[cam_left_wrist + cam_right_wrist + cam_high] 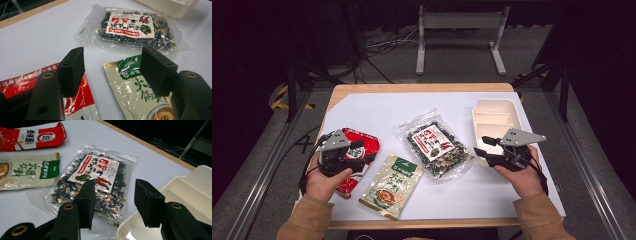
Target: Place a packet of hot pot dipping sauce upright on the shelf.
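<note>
- The white-covered table carried three packets in a loose row, with a cream compartment tray at the person's right.
- The clear seaweed packet lay in the middle, its long axis running diagonally from far-left to near-right, its near-right end just beside the tray.
- The green-and-tan sauce pouch lay just left of it; the red packet sat under the left hand.
- The right gripper looked nearer the seaweed packet, which lay just to its left, likely its target; jaws spread, holding nothing.
- The left gripper hovered over the red packet, jaws also apart and empty.
</note>
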`<state>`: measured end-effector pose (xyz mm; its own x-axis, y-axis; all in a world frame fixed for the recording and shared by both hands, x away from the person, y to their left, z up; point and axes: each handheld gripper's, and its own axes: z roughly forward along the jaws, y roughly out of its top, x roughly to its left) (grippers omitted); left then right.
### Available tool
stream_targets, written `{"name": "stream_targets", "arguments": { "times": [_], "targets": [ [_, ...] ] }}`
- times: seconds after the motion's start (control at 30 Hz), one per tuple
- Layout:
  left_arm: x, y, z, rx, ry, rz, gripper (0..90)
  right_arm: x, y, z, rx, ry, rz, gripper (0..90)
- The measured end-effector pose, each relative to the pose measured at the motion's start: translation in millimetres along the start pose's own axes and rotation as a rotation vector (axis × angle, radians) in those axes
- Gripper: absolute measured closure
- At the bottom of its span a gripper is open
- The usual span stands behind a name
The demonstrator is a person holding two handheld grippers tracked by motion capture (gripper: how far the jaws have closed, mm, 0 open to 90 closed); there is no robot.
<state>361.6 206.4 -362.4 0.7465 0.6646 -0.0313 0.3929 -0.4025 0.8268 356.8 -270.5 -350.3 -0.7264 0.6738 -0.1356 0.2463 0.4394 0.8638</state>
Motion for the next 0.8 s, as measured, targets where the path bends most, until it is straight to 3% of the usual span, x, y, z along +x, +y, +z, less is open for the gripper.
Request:
{"name": "stream_targets", "arguments": {
  "times": [0.13, 0.17, 0.3, 0.4, 0.8],
  "targets": [
    [-1.6, 1.9, 3.7, 0.016, -0.008, 0.006, 35.9, -0.3, -1.3, -0.6, 0.017, 0.005, 0.005, 49.8],
    [-2.2, 2.7, 4.7, 0.017, -0.01, 0.004, 35.2, -0.6, -2.2, -1.9, 0.016, 0.026, 0.023, 48.0],
    [-2.3, 5.8, 11.4, 0.036, -0.029, -0.003, 34.3, 0.8, -2.4, -3.0, 0.029, 0.017, 0.019, 47.0],
    [-2.2, 7.5, 19.6, 0.07, -0.049, -0.02, 33.3, 2.4, -2.4, -4.2, 0.037, 0.024, 0.014, 49.4],
    [-5.6, 4.3, 63.0, 0.223, -0.11, -0.025, 30.6, 6.3, -4.2, -4.3, 0.074, 0.05, 0.028, 45.3]
  ]
}}
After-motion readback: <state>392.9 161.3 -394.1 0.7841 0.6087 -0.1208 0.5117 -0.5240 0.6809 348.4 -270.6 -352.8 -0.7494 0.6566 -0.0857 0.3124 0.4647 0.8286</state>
